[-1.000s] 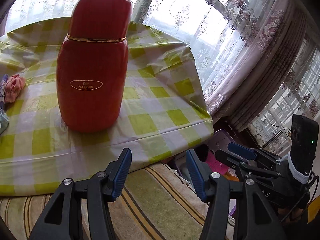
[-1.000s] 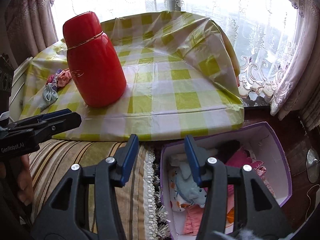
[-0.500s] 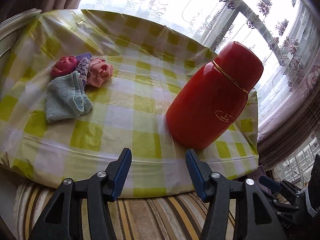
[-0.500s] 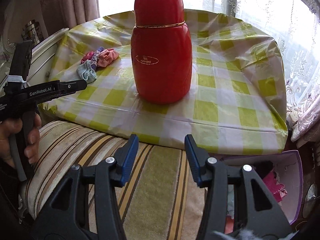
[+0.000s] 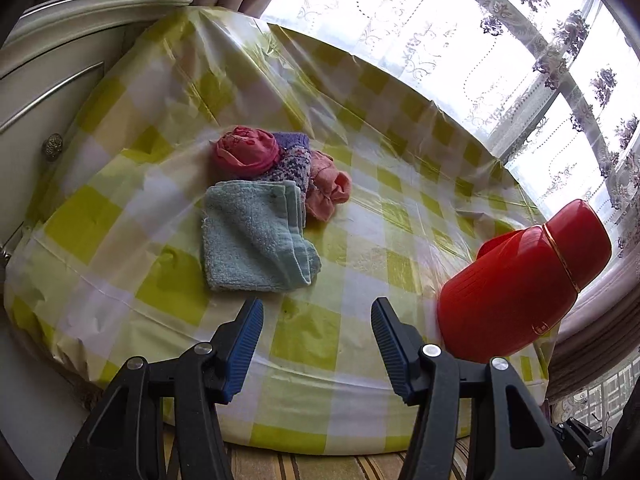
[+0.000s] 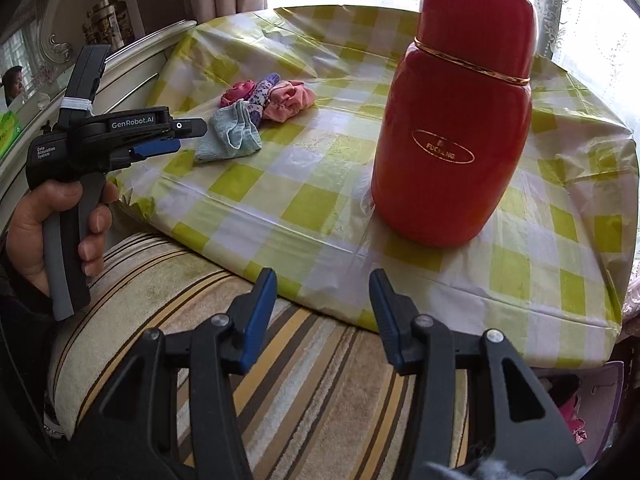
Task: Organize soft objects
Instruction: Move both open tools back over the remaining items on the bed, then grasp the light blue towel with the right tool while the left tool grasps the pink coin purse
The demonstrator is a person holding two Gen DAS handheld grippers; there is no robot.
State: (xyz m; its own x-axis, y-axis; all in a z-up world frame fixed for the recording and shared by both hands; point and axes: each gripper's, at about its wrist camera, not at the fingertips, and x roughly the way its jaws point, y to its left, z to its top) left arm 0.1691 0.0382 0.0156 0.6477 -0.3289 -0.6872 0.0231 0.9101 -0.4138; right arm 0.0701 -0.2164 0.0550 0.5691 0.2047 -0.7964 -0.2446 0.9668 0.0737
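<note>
At the bottom of the left wrist view, the left gripper [image 5: 316, 320] stands released, its blue-padded jaws apart with only checked cloth showing between them. Low in the right wrist view the right gripper [image 6: 322, 292] is released as well, nothing between its jaws, hanging over the striped cushion [image 6: 280, 380] short of the worktop [image 6: 320, 208] edge.

Just beyond the left gripper, at centre frame, lies a folded pale blue towel [image 5: 252, 240]. Touching its far edge is a small heap: a rolled magenta cloth [image 5: 246, 152], a purple patterned piece [image 5: 294, 160] and a crumpled pink cloth [image 5: 330, 188]. A red flask [image 5: 520, 288] stands at the right of that frame, well apart from the heap. In the right wrist view a hand [image 6: 40, 224] at the left edge holds the left gripper's handle, its tip pointing at the towel.

The step in hand looks like the approach to a first pick, with no soft item lifted yet. The towel is the nearest target. The next move probably calls for lowering the left gripper over a thick folded edge, so that the pads catch several layers rather than skim the slippery cloth cover, then closing. At the lower right of the right wrist view a purple box [image 6: 600, 392] holding pink fabric shows in part; it may be the destination, though that is a guess.
</note>
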